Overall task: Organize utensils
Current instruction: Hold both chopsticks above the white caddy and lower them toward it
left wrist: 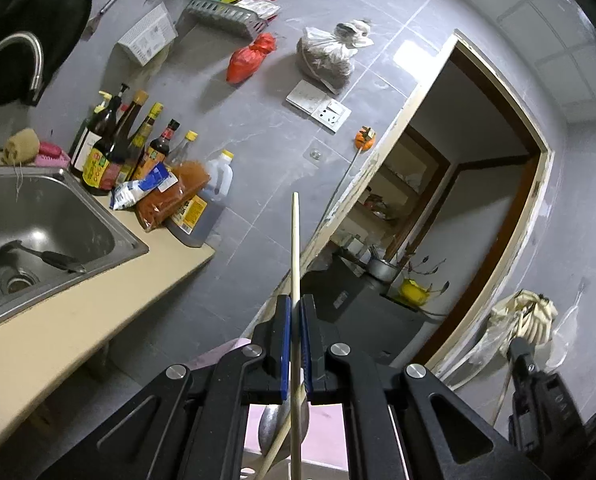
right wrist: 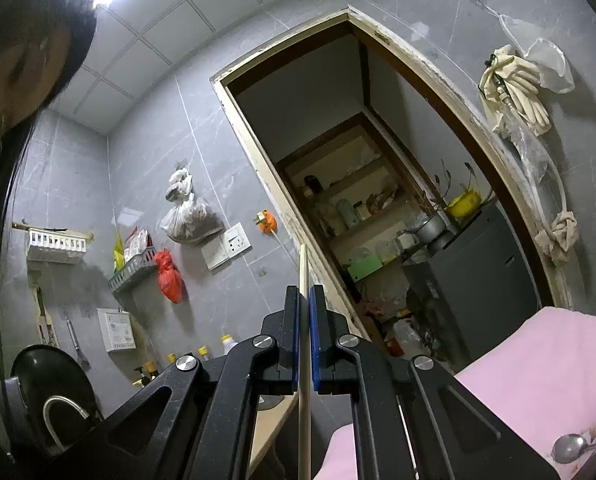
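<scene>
My left gripper (left wrist: 296,300) is shut on a pale wooden chopstick (left wrist: 295,240) that stands up past the blue pads toward the doorway. Below the jaws a metal spoon (left wrist: 274,424) and a second chopstick (left wrist: 276,446) lie on a pink cloth (left wrist: 329,436). My right gripper (right wrist: 303,290) is shut on another pale chopstick (right wrist: 303,264), held upright in front of the grey wall. At the lower right of the right wrist view a metal spoon (right wrist: 569,446) rests on the pink cloth (right wrist: 537,380). The right gripper's body (left wrist: 537,392) shows at the right edge of the left wrist view.
A steel sink (left wrist: 98,216) with a dark utensil (left wrist: 54,258) in it sits in the beige counter (left wrist: 78,320). Several sauce bottles (left wrist: 114,148) and packets crowd the counter's far end. A doorway (right wrist: 377,160) opens onto shelves. A person's head (right wrist: 22,60) fills the right wrist view's top left.
</scene>
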A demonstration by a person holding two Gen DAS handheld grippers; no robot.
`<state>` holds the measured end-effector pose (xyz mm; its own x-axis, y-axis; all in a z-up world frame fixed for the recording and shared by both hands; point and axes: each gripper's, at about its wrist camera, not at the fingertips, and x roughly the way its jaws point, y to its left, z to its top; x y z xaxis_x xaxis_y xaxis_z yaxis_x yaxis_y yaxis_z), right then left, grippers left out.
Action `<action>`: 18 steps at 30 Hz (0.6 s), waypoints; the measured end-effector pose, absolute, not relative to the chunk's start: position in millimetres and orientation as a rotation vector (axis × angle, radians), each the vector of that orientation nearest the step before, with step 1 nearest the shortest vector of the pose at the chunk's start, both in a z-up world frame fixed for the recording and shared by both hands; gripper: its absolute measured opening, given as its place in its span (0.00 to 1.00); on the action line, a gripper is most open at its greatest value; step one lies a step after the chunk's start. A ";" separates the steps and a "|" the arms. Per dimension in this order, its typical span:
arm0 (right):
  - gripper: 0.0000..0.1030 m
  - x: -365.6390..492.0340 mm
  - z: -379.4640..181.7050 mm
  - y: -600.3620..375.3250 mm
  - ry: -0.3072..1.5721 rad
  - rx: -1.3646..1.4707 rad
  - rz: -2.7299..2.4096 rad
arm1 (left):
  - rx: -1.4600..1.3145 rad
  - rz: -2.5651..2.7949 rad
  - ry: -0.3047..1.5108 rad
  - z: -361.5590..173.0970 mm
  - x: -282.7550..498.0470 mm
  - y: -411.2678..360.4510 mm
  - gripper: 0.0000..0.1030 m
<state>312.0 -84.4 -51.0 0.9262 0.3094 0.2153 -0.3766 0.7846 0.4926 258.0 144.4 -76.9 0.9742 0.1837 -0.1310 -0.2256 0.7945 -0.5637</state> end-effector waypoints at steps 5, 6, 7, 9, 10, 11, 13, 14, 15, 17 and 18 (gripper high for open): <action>0.04 310.3 -53.0 -90.2 -0.109 0.587 0.353 | -0.585 0.228 0.081 -80.9 254.4 139.6 0.05; 0.04 311.2 -54.4 -88.9 -0.104 0.581 0.352 | -0.588 0.230 0.084 -81.7 254.0 140.0 0.05; 0.04 311.9 -55.7 -88.3 -0.099 0.579 0.352 | -0.592 0.234 0.085 -82.5 253.5 140.5 0.05; 0.04 312.8 -59.8 -88.1 -0.101 0.582 0.340 | -0.593 0.238 0.086 -82.9 253.2 141.4 0.05; 0.04 312.6 -60.4 -88.2 -0.107 0.581 0.332 | -0.592 0.238 0.087 -83.1 253.0 141.5 0.05; 0.04 311.9 -61.4 -88.3 -0.116 0.578 0.323 | -0.590 0.239 0.089 -83.6 252.9 141.6 0.05; 0.04 311.2 -62.1 -87.6 -0.123 0.573 0.315 | -0.589 0.239 0.091 -83.8 253.1 141.4 0.05; 0.04 311.2 -64.3 -86.4 -0.119 0.571 0.311 | -0.590 0.238 0.094 -84.5 253.2 141.6 0.05; 0.05 311.3 -65.0 -85.3 -0.116 0.568 0.308 | -0.591 0.237 0.097 -85.4 253.1 141.7 0.05; 0.05 312.0 -70.1 -85.2 -0.105 0.574 0.304 | -0.591 0.234 0.103 -87.1 253.8 141.6 0.05; 0.05 311.8 -71.4 -85.6 -0.103 0.576 0.300 | -0.589 0.233 0.105 -87.4 253.7 141.1 0.05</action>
